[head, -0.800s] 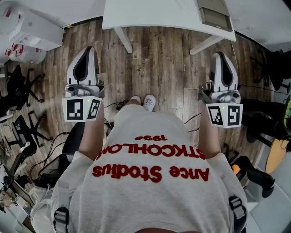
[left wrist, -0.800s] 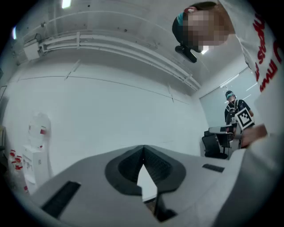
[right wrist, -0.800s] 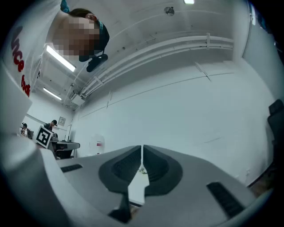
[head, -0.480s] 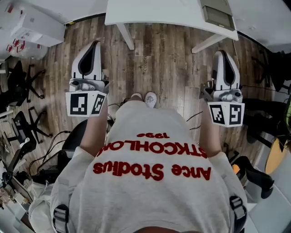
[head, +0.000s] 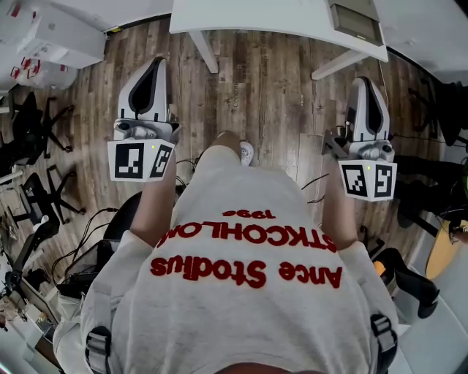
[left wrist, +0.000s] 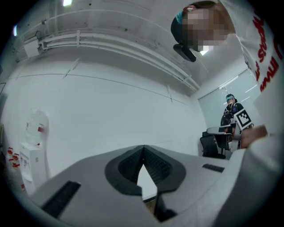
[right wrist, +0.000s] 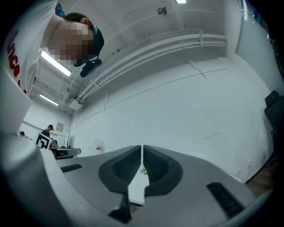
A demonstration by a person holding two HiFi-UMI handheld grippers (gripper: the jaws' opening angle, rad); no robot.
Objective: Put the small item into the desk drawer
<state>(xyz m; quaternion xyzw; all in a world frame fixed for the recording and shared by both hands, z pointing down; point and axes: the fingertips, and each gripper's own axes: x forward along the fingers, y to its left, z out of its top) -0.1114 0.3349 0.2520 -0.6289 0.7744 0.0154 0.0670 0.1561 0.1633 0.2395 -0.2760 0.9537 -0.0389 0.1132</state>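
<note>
In the head view I hold both grippers out at waist height over a wooden floor. The left gripper and the right gripper both point toward a white desk ahead. A grey flat unit lies on the desk's right part. In the left gripper view the left gripper is shut, tips meeting, with nothing held. The right gripper is likewise shut and empty in its own view. Both gripper views face a white wall, with a slice of the desk behind the jaws. No small item or drawer shows.
Black office chairs and white boxes stand at the left. Cables trail on the floor by my left side. Dark chairs and gear crowd the right. The desk's slanted legs reach the floor ahead.
The desk has slid a little nearer in the head view, and both grippers sit slightly higher. My left leg has swung forward over the shoes. Both grippers stay shut.
</note>
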